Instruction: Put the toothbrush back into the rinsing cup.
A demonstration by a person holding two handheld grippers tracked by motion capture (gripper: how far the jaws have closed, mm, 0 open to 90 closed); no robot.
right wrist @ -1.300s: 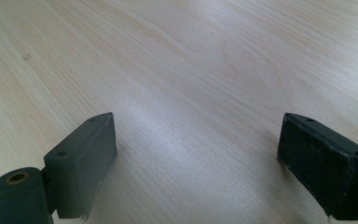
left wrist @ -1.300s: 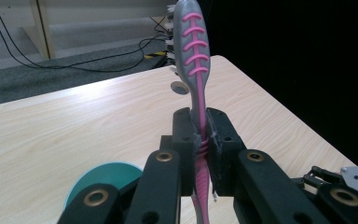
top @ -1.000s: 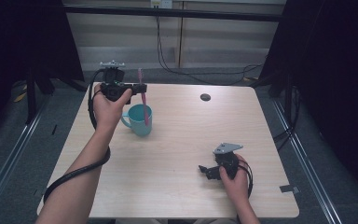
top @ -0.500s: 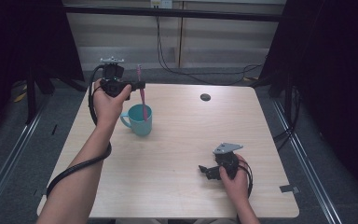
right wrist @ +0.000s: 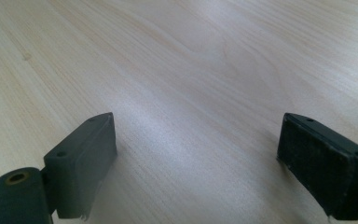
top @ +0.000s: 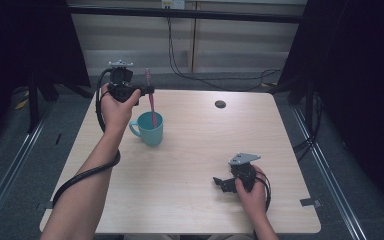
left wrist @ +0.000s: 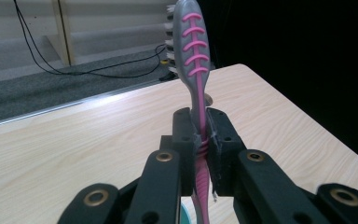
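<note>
A pink and grey toothbrush stands nearly upright, bristle head up, with its lower end dipping into the mouth of a teal mug at the table's left rear. My left gripper is shut on the toothbrush's handle, held level above the mug. In the left gripper view the pads clamp the toothbrush on both sides, and the mug's rim peeks out below. My right gripper lies low on the table at the front right, open, with bare wood between its jaws.
The light wooden table has a dark round hole near its far edge. Black cables trail from both grippers. Dark curtains flank the table, and grey floor with a cable lies beyond it.
The left hand has lifted the toothbrush slightly higher over the mug. The right hand and its gripper have not moved.
</note>
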